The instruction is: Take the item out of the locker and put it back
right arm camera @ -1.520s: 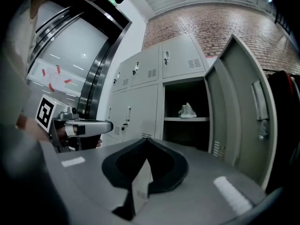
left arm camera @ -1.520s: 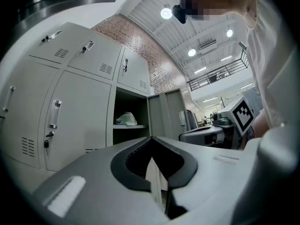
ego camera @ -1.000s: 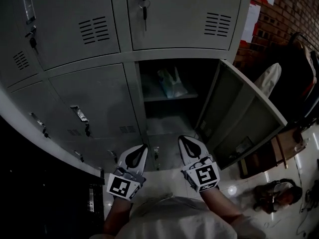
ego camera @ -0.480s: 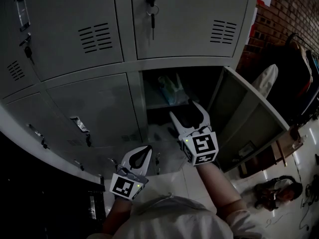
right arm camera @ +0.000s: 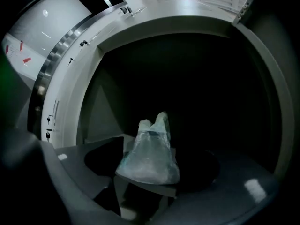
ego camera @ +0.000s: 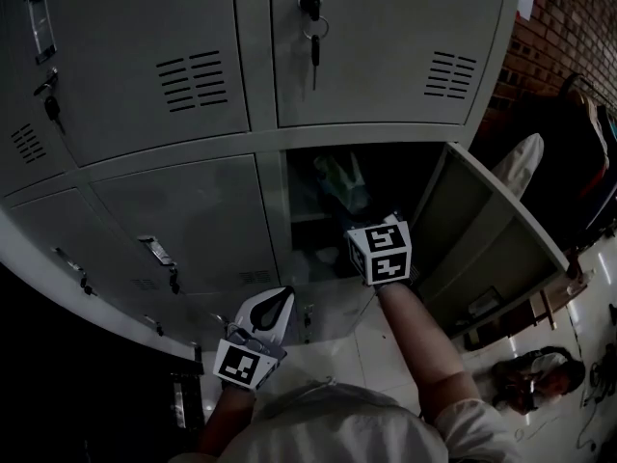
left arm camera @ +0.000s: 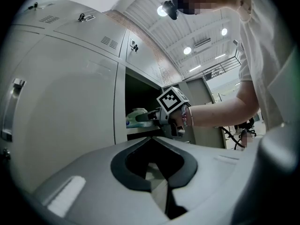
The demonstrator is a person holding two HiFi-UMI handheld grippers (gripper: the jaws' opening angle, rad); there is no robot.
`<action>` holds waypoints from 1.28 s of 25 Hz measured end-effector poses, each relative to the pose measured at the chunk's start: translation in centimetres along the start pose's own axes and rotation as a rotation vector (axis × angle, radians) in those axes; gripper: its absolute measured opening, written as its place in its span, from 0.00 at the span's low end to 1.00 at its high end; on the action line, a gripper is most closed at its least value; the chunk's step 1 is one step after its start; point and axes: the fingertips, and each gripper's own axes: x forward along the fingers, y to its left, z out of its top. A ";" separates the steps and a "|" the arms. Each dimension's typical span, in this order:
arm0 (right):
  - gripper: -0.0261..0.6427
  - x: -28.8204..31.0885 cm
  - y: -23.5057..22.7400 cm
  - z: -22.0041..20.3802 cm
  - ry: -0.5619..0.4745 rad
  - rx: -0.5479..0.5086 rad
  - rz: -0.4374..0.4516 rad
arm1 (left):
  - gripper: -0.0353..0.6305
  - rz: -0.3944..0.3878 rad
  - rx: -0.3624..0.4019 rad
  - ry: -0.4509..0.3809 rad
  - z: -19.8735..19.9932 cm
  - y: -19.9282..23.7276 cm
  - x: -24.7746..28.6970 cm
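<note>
A pale translucent plastic bag stands upright on the shelf inside the open locker. My right gripper reaches into that compartment, its marker cube toward me. Its jaws are opening wide. In the right gripper view the bag stands just ahead between the spread jaws, and no pad presses on it. The left gripper view shows the right gripper level with the bag. My left gripper hangs low in front of the closed lower doors, shut and empty.
The locker's door swings out to the right. A key hangs in the lock of the closed door above. Closed grey doors fill the left side. A dark bag lies on the shiny floor at right, near a brick wall.
My right gripper has risen from beside the left one and gone forward into the open compartment, its jaws spreading apart. The left gripper has stayed low.
</note>
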 end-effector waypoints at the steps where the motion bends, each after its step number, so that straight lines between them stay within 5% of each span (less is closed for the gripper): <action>1: 0.51 0.2 0.1 -0.2 0.010 -0.005 0.002 | 0.05 0.008 -0.002 -0.004 -0.1 0.3 0.0; 3: 0.45 0.4 0.1 -0.4 0.013 -0.014 0.000 | 0.05 0.014 -0.005 -0.015 0.0 0.6 0.2; 6: 0.10 0.2 0.0 0.0 -0.015 -0.039 -0.014 | 0.05 0.008 -0.005 0.000 -0.5 0.7 0.4; 14: 0.06 -2.3 -0.5 1.6 -0.102 -0.056 -0.045 | 0.05 0.010 -0.015 0.005 -0.8 1.0 0.2; 21: 0.06 -10.3 2.7 2.1 -0.251 -0.050 0.013 | 0.05 0.017 -0.005 -0.024 0.4 1.2 -0.6; 32: 0.06 -18.5 8.4 -6.2 -0.097 0.061 0.044 | 0.05 -0.004 -0.044 -0.020 0.3 -0.7 -2.6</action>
